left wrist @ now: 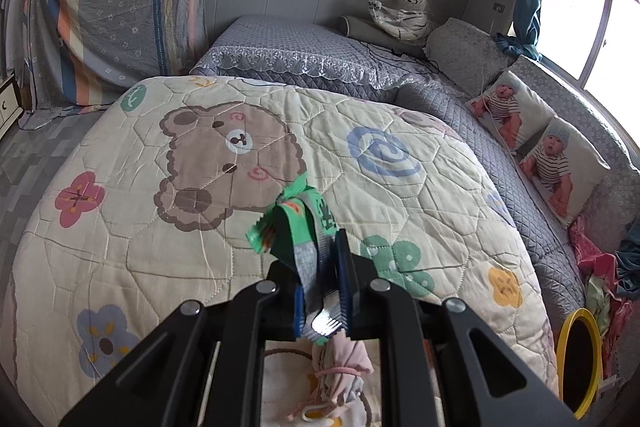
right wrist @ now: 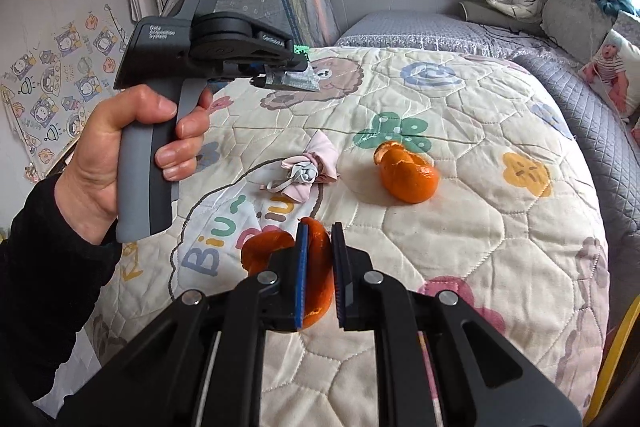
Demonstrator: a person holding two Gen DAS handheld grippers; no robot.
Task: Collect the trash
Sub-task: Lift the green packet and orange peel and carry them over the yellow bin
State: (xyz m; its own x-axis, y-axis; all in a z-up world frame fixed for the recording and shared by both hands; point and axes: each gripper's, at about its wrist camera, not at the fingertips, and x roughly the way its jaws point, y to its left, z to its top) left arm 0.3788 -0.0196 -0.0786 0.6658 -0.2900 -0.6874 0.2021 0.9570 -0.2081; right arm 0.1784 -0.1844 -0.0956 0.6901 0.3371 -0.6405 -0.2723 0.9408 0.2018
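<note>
My left gripper point(left wrist: 320, 247) is shut on a green and silver snack wrapper point(left wrist: 298, 227) and holds it above the cartoon quilt point(left wrist: 200, 227). The left gripper with the wrapper point(right wrist: 298, 77) also shows in the right wrist view, held by a hand at upper left. My right gripper point(right wrist: 320, 231) has a strip of orange peel point(right wrist: 318, 267) between its jaws; a narrow gap shows beside the right pad. A second, cup-shaped orange peel point(right wrist: 408, 173) lies on the quilt point(right wrist: 460, 227) further ahead. A crumpled pink and grey mask point(right wrist: 306, 173) lies left of it, also below the left gripper point(left wrist: 340, 359).
A yellow-rimmed bin point(left wrist: 580, 359) stands at the bed's right side by a heap of clothes point(left wrist: 608, 267). Baby-print pillows point(left wrist: 540, 143) and a bagged tiger toy point(left wrist: 402, 11) lie along the grey bedding by the window. A striped sheet point(left wrist: 120, 7) hangs at left.
</note>
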